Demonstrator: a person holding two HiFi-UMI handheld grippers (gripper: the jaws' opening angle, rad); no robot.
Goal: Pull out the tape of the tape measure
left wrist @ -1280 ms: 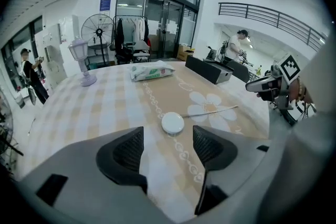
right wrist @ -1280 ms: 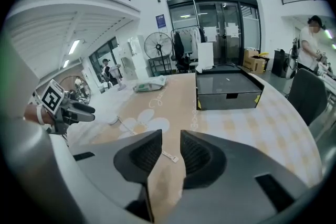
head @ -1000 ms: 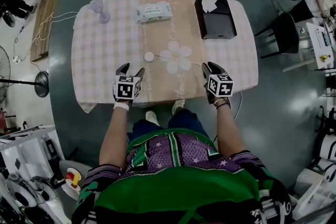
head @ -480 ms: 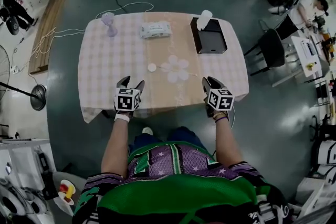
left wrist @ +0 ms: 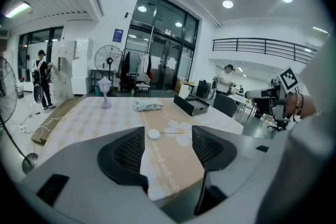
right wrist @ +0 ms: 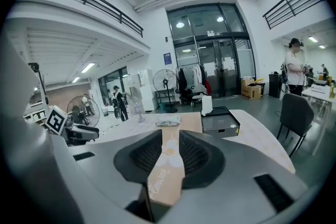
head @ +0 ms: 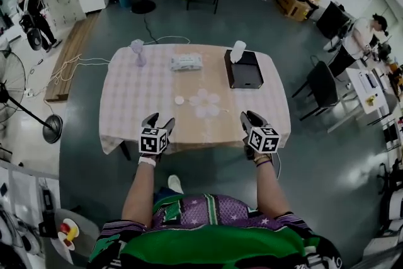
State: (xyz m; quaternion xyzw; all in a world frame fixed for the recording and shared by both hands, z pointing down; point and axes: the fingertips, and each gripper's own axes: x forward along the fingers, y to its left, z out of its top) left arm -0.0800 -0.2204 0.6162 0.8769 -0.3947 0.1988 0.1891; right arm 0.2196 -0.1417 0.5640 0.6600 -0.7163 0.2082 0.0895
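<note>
The tape measure (head: 179, 99), a small white round disc, lies on the beige runner near the middle of the table (head: 126, 110). The left gripper view shows the tape measure (left wrist: 153, 135) ahead, beyond the jaws. My left gripper (head: 158, 120) hovers at the table's near edge, open wide and empty. My right gripper (head: 248, 118) is held over the near edge further right, its jaws a narrow gap apart with nothing between them. The runner shows through that gap in the right gripper view, where the right gripper (right wrist: 169, 137) points along the table.
A black box (head: 244, 69) with a white tissue stands at the far right of the table. A white packet (head: 186, 62) lies at the far middle and a small purple lamp (head: 138, 51) at the far left. Chairs (head: 321, 88) stand to the right, a fan (head: 28, 104) to the left.
The head view has pulled back and tilted up, so the table looks smaller and more of the room shows. Both grippers stay at the table's near edge.
</note>
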